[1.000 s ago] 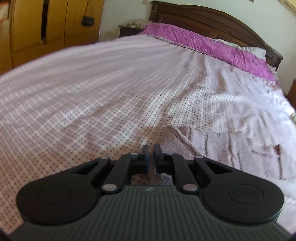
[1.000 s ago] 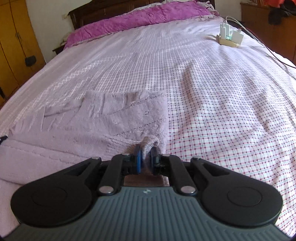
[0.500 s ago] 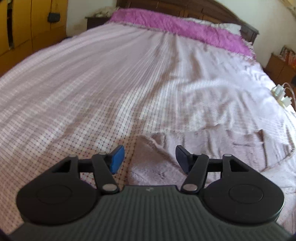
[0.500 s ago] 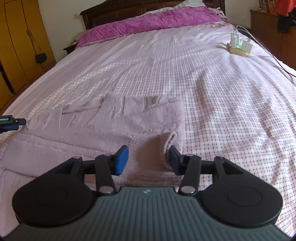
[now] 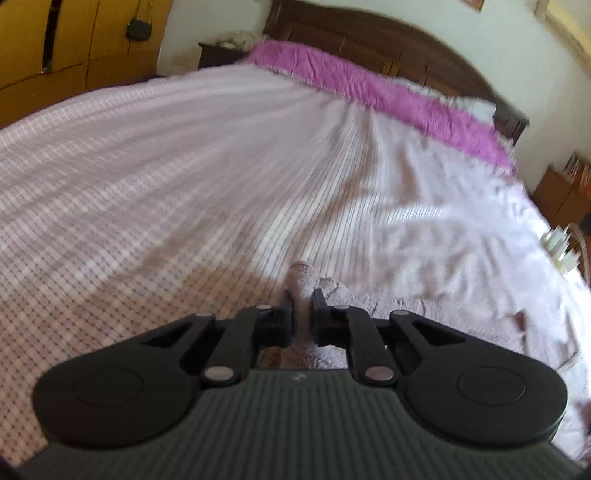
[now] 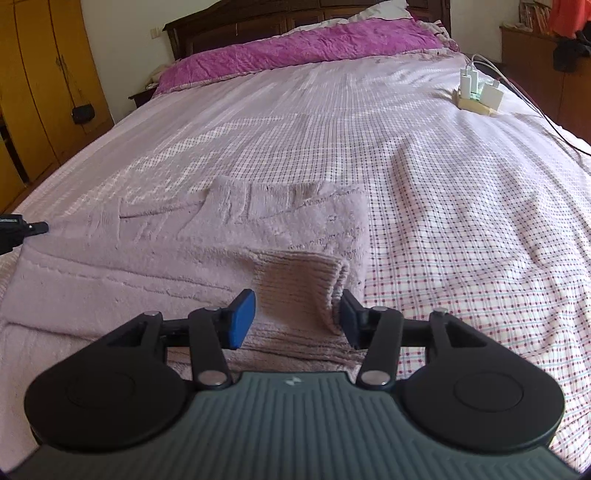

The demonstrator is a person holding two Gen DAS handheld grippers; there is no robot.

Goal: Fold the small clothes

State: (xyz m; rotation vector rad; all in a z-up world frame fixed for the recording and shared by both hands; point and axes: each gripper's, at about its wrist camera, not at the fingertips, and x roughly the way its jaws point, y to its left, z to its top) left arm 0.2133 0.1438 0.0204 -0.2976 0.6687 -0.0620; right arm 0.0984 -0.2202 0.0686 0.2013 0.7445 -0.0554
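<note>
A pale pink fluffy knit garment (image 6: 155,254) lies partly folded on the checked bedspread (image 6: 461,229). Its ribbed cuff (image 6: 299,277) rests between the open jaws of my right gripper (image 6: 295,319), which hold nothing. My left gripper (image 5: 302,301) is shut on a bunched edge of the same garment (image 5: 303,277), which trails off to the right in the left wrist view. The tip of my left gripper shows at the far left edge of the right wrist view (image 6: 22,229), at the garment's left end.
A power strip with white chargers and cables (image 6: 480,94) lies on the bed's right side. A magenta quilt (image 6: 295,46) and dark headboard (image 6: 258,22) are at the far end. Yellow wardrobes (image 6: 40,85) stand on the left.
My left gripper, open half a second ago, has shut on the garment's edge. My right gripper let go of the cuff a second ago and stays open, now a little closer to it.
</note>
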